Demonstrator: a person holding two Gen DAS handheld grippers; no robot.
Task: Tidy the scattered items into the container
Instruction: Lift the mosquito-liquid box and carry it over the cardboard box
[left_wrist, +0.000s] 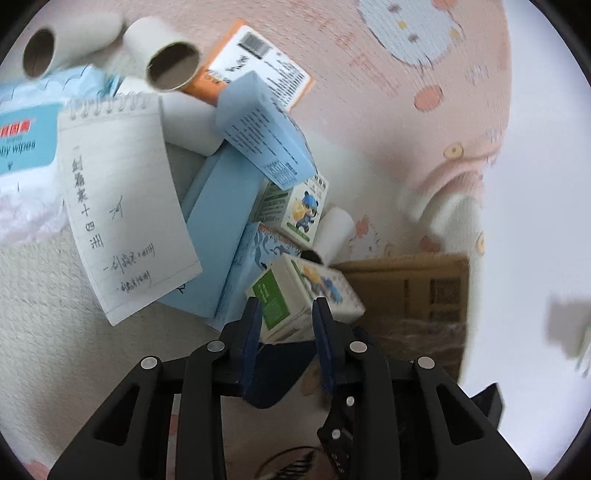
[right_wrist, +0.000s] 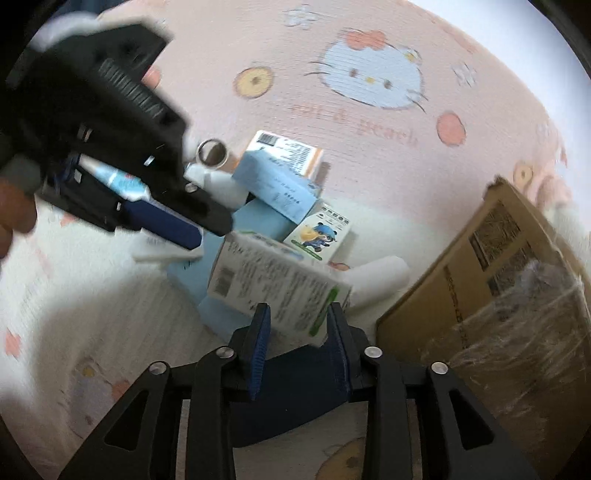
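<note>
The white-and-green carton (right_wrist: 277, 280) hangs tilted just above the heap. The right gripper (right_wrist: 299, 328) has its blue pads on either side of the carton's lower corner and appears to pinch it. In the left wrist view the same carton sits between the parted fingers of the left gripper (left_wrist: 288, 325). I cannot tell whether those jaws touch it. From the right wrist view, their tips seem to stop just short of its end.

Everything lies on a soft pink blanket (right_wrist: 369, 166) printed with cat faces, flowers and peaches. A pale, smooth surface (left_wrist: 535, 184) shows beyond its edge.

The brown cardboard box (right_wrist: 498, 266) stands just to the right of the heap. Crinkled clear film covers part of it, and its inside is hidden.

Directly behind the carton stands a matching cartoon carton (left_wrist: 301, 212), with a white roll (left_wrist: 332, 232) beside it. A light blue box (left_wrist: 266, 144) leans on top, over an orange-and-white box (left_wrist: 266, 70). Further left, a spiral notepad (left_wrist: 125, 199) with handwriting rests across flat blue packages. A baby wipes pack (left_wrist: 26, 144) lies beside it, and two cardboard tubes (left_wrist: 170, 62) lie beyond. A white-and-blue tube (right_wrist: 122, 181) shows past the left gripper's body.
</note>
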